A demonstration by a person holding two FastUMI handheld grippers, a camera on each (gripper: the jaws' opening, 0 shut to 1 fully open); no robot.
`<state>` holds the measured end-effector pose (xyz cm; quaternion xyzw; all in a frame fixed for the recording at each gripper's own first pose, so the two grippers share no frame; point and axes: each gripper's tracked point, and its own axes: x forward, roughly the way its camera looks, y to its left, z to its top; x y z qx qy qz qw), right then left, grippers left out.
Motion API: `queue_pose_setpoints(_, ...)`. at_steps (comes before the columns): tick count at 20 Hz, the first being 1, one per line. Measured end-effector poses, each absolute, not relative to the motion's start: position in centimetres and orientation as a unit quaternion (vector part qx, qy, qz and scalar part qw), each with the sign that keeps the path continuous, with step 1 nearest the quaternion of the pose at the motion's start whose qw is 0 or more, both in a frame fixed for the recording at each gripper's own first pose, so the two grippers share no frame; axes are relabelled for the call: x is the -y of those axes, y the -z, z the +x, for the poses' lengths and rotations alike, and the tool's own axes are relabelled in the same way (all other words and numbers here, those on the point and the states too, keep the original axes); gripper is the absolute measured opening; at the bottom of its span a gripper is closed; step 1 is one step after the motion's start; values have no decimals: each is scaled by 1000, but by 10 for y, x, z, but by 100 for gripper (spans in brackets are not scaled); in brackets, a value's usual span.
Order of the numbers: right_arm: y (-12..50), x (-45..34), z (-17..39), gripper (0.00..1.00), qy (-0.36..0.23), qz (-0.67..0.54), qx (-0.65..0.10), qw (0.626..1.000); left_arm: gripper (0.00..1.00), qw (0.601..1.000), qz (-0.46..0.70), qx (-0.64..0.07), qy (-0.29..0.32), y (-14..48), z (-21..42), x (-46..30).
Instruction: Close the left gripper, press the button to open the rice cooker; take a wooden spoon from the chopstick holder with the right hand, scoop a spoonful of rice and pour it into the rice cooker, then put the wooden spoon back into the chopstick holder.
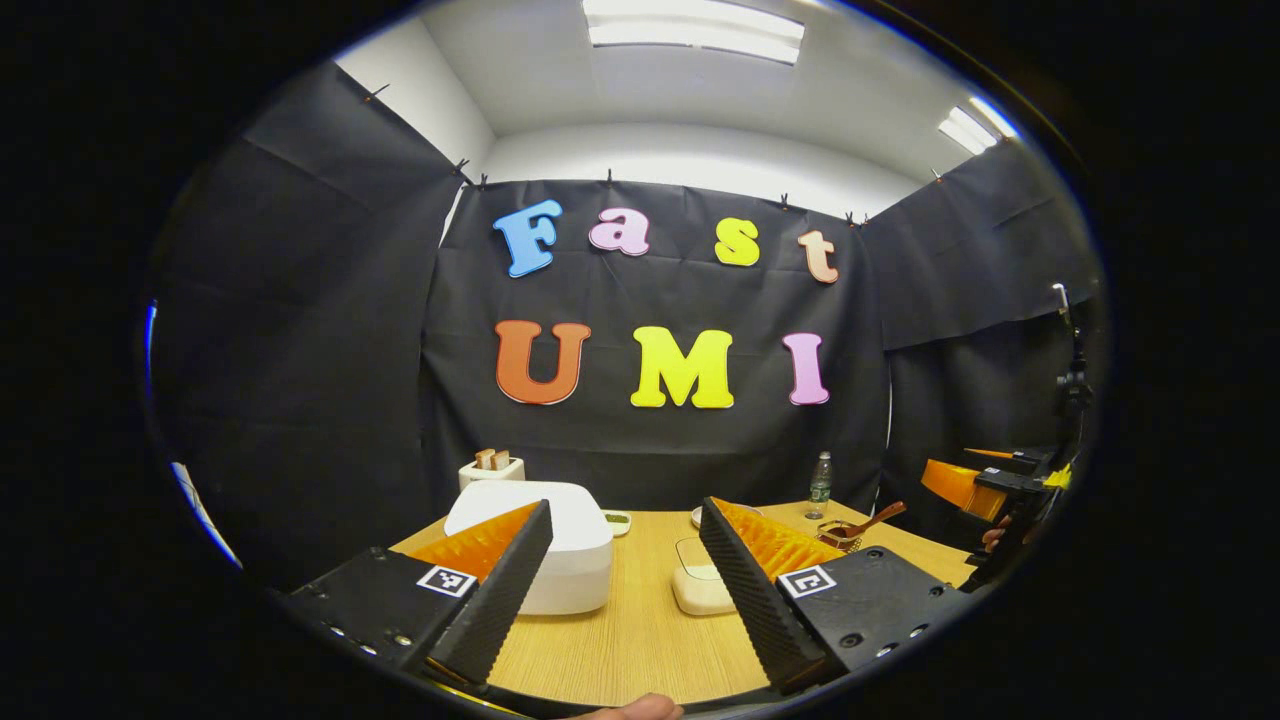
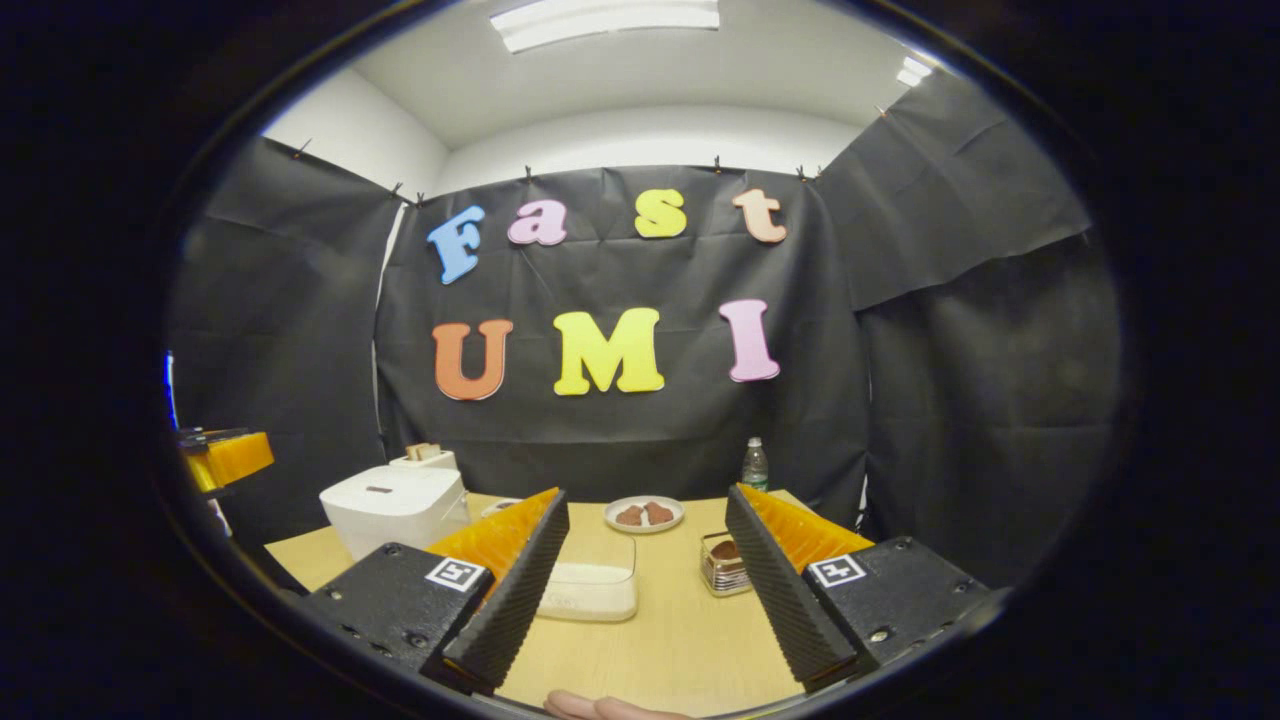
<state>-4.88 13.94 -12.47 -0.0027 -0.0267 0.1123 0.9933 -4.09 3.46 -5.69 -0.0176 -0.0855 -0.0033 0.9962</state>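
Rice cooker (image 1: 560, 540) shut; both hand-held grippers (image 1: 625, 580) (image 2: 645, 580) wide open, empty

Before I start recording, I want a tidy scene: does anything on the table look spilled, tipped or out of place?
Nothing stands out. The rice cooker sits upright with its lid shut, the rice container is level, the wooden spoon rests in the chopstick holder, and the bottle stands upright. No spills show on the table.

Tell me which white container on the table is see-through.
The low rice box between the right gripper's fingers. Its walls are clear with white rice showing inside. The rice cooker at left is opaque with its lid shut; so is the small holder behind it.
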Motion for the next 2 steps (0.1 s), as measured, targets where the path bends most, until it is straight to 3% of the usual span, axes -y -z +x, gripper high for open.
queue_pose_setpoints(2, 124, -137, -47, 100, -111, -5, 26, 993, 94, 996, -23, 86, 0, 57, -41, -38)
